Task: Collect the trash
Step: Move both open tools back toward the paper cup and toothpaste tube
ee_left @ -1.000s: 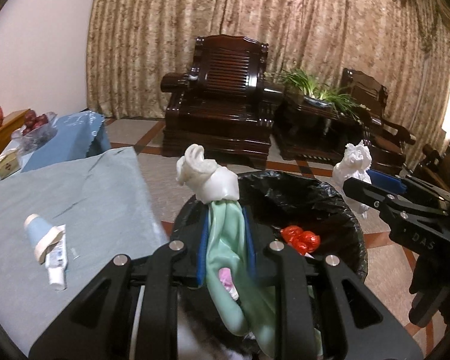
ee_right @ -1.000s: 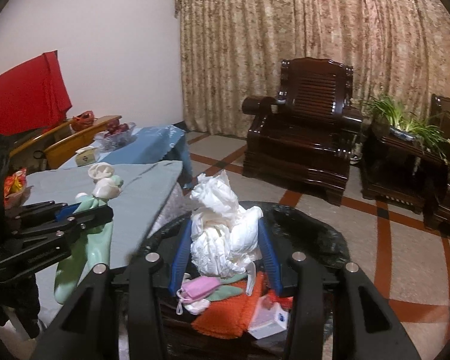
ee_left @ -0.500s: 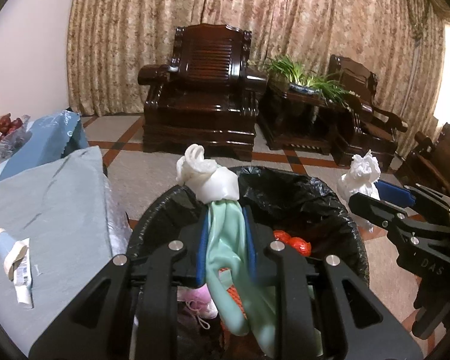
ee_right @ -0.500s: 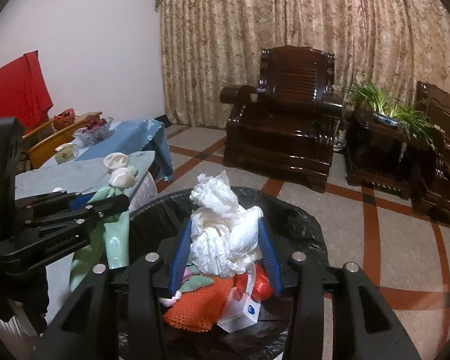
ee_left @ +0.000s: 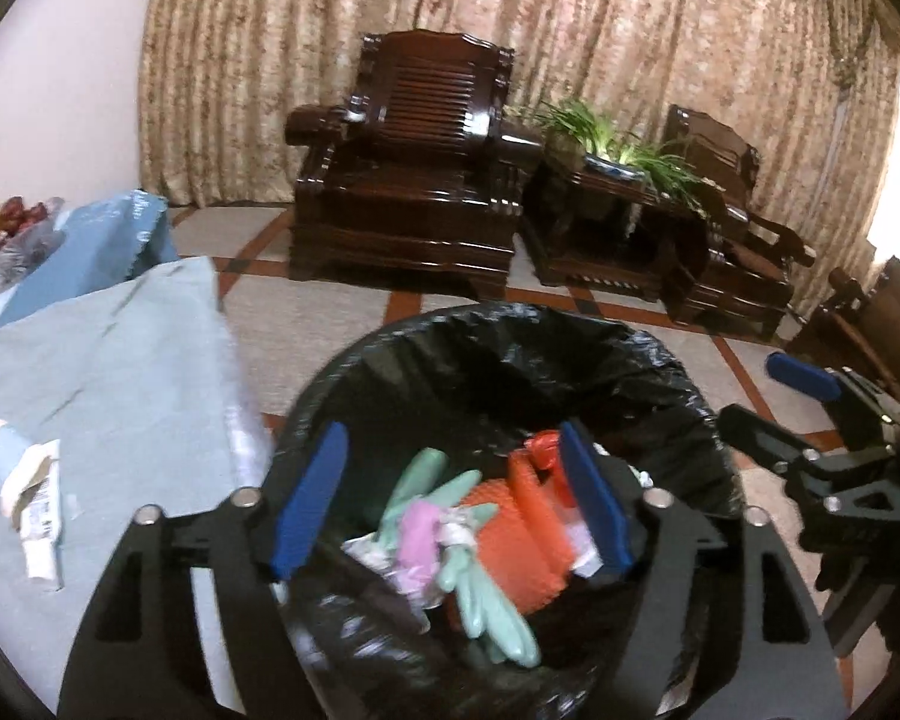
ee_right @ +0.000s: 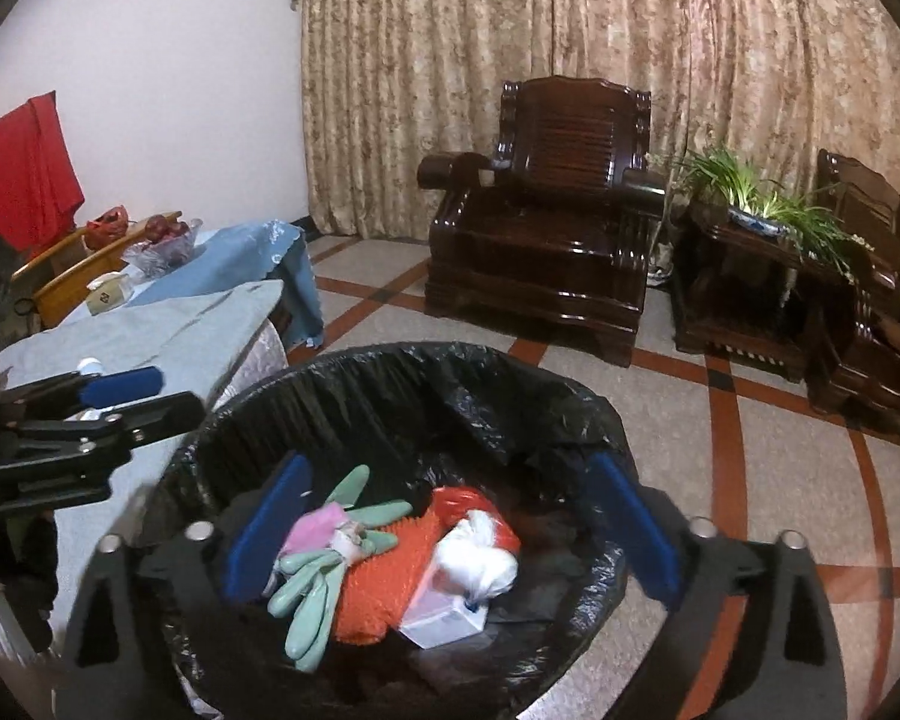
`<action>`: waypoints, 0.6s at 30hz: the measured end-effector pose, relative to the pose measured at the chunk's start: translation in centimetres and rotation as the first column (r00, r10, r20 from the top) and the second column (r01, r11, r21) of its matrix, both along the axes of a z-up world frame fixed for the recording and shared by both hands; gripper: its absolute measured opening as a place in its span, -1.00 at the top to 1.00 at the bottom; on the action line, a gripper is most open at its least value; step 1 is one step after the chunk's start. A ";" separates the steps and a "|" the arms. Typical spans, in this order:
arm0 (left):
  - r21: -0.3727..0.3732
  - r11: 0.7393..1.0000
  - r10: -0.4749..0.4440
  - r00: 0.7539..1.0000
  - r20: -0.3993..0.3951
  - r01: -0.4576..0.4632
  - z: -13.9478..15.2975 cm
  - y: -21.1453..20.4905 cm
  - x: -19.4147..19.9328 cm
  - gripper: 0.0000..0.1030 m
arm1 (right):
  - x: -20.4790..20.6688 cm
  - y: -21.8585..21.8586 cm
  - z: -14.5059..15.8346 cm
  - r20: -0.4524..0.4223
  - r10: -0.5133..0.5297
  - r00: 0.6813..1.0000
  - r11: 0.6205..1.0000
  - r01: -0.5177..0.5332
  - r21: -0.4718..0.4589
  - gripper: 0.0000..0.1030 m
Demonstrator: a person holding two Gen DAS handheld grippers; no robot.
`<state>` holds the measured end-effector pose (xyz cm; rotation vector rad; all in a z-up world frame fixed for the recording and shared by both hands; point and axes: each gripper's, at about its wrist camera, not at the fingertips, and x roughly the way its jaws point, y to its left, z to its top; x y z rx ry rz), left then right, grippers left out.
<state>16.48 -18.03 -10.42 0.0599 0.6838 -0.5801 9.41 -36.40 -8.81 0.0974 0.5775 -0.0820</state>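
Left gripper (ee_left: pixel 450 498) and right gripper (ee_right: pixel 450 531): both spread wide, empty, over the black-lined bin (ee_right: pixel 390 369). Gloves (ee_right: pixel 315 588) and white wad (ee_right: pixel 477 561) lie inside. Tabletop (ee_left: pixel 90 360) edge at 9 o'clock; only the left view shows the tube (ee_left: pixel 30 498) there.

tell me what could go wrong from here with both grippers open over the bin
1. The left gripper and right gripper hang close together above the trash bin; turning away could knock them together.
2. The toothpaste tube on the table could get overlooked.
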 end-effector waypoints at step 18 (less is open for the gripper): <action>0.004 0.945 0.326 0.943 0.065 -0.327 3.4 15.5 -3.1 -0.75 | 2.0 8.9 2.4 0.041 0.162 0.986 0.987 -0.163 0.011 -0.88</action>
